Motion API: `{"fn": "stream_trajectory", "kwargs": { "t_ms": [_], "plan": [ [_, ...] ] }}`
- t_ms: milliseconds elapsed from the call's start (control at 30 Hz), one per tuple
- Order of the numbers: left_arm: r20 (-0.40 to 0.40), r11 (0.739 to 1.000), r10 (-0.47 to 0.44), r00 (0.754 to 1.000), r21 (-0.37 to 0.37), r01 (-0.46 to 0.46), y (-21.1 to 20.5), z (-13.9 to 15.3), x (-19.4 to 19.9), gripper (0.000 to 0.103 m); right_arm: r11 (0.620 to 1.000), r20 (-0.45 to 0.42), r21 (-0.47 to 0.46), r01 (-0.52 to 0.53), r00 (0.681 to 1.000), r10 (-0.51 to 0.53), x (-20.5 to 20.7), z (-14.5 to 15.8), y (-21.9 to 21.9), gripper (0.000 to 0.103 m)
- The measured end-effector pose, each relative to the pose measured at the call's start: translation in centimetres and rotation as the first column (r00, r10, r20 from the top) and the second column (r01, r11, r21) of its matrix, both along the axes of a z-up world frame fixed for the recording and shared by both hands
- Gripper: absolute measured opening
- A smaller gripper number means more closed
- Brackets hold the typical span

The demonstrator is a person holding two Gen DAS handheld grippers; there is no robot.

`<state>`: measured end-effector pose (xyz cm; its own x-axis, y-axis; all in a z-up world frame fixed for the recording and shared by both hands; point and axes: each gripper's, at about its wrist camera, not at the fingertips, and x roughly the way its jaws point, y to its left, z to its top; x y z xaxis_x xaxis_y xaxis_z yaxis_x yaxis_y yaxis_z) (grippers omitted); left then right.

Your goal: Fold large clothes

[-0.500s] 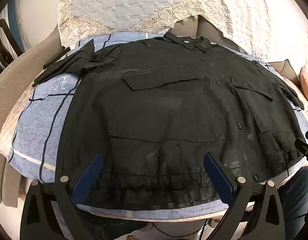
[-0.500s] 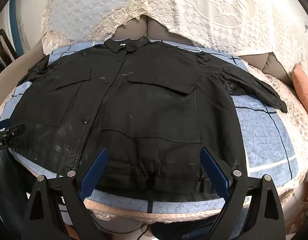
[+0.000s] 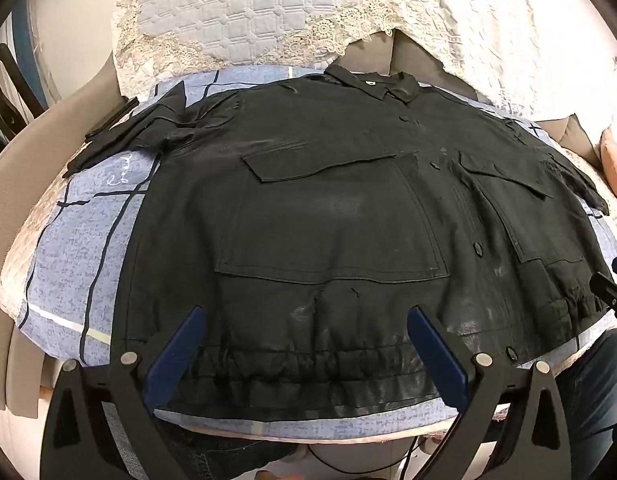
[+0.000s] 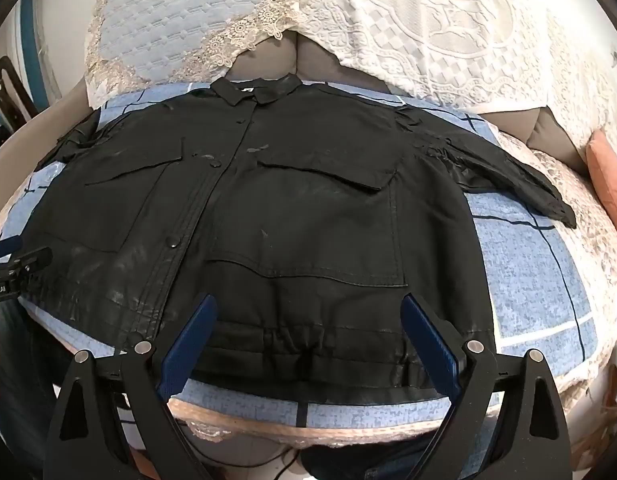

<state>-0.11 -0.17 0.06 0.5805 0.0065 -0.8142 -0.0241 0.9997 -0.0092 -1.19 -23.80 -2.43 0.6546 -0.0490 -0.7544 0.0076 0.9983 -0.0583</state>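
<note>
Left hand-held gripper [image 4: 12, 276] reads "dobot.AI", partly cut off.

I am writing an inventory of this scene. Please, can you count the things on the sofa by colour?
Black: 1, the jacket, spread flat.
Blue: 2, the checked cloth under the jacket and the quilted cover on the backrest.
White: 1, the lace cover.
Orange: 1, the cushion at the edge.
Total: 5

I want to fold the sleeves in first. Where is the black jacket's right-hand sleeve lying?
In the right wrist view, the black jacket's long sleeve stretches out to the right of the body, across the blue checked cloth, its cuff near the orange cushion.
</note>
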Motion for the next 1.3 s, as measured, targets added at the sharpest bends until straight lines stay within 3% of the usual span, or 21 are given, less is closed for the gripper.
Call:
{"fn": "stream_trajectory", "kwargs": {
  "t_ms": [1300],
  "plan": [
    [-0.015, 1.000, -0.002, 1.000, 0.005, 0.002, -0.34, -0.40, 0.01, 0.102, 1.000, -0.015, 0.006, 0.011, 1.000, -0.011, -0.38, -0.52, -0.28, 0.093]
  ]
}}
